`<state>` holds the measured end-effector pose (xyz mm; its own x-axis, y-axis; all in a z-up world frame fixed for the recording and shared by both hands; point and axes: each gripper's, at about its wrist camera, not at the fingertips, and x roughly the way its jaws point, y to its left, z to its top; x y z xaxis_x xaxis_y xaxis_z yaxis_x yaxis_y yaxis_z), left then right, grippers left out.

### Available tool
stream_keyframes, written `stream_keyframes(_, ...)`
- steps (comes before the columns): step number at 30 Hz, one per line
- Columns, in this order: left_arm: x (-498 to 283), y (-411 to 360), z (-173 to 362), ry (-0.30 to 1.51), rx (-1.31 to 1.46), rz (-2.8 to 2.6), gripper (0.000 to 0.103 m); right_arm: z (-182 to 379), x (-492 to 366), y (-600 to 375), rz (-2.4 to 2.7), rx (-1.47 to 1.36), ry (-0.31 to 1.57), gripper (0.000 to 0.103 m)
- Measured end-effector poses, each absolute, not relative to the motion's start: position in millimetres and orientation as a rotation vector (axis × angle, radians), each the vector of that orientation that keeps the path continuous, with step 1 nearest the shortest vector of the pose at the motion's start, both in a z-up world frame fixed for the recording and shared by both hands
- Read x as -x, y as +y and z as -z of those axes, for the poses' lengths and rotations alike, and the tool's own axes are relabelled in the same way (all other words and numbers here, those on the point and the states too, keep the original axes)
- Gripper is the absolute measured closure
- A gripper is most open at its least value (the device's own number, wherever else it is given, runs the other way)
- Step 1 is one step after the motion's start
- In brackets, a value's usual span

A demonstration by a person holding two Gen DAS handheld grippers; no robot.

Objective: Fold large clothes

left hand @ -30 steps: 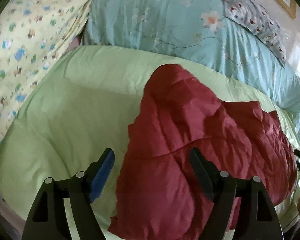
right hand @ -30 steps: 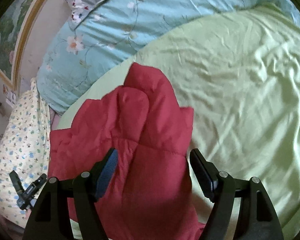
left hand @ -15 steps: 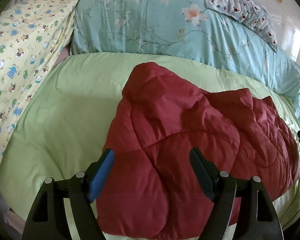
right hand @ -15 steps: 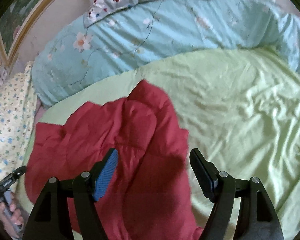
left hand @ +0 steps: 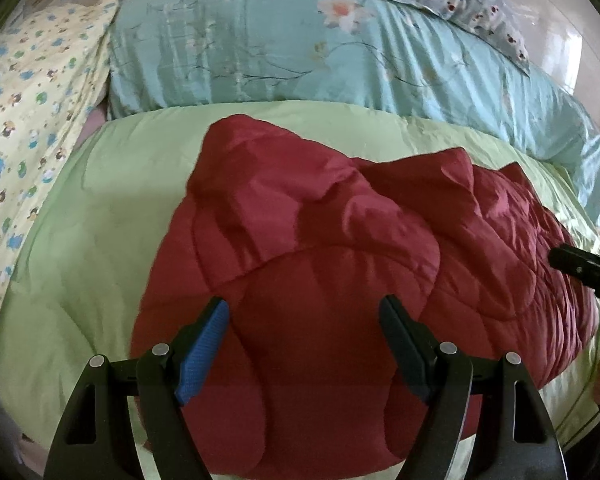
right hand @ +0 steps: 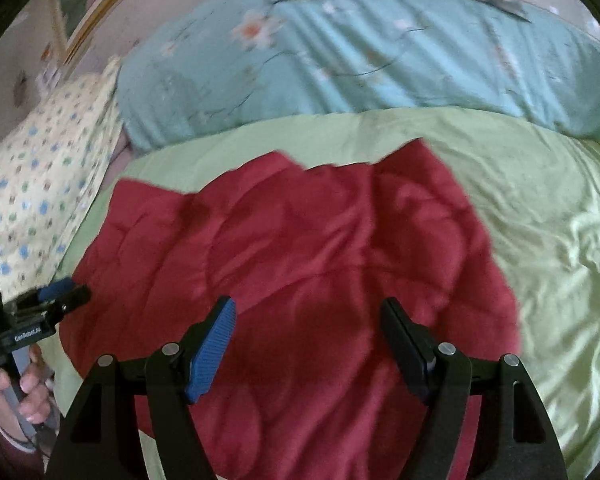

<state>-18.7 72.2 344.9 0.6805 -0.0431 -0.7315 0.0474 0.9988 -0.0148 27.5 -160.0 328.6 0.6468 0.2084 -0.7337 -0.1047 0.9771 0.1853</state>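
Since a second earlier both views had swung so that the red quilted jacket (left hand: 320, 264) sat centred ahead of each set of jaws, where before it lay off to one side. The left gripper (left hand: 304, 344) stood with its jaws spread wide, holding nothing, the jacket's rumpled bulk between and beyond them. To the left of those jaws lay bare green bedspread (left hand: 92, 216), then a yellow patterned pillow (left hand: 24, 120). The right gripper (right hand: 308, 344) was likewise gaping and empty above the jacket (right hand: 300, 264). The jacket's right edge ran just outside the right jaw; past it the bedspread (right hand: 548, 216) lay open and wrinkled. A blue flowered quilt (right hand: 360, 60) bounded the far side.
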Motion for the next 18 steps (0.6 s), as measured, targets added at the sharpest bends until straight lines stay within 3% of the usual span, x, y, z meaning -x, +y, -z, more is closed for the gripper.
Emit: stream_keyframes(18, -71, 63, -315, 0.941, -0.025, -0.062, 0.024, -288, -97, -136, -0.133, -0.01, 1.005, 0.028)
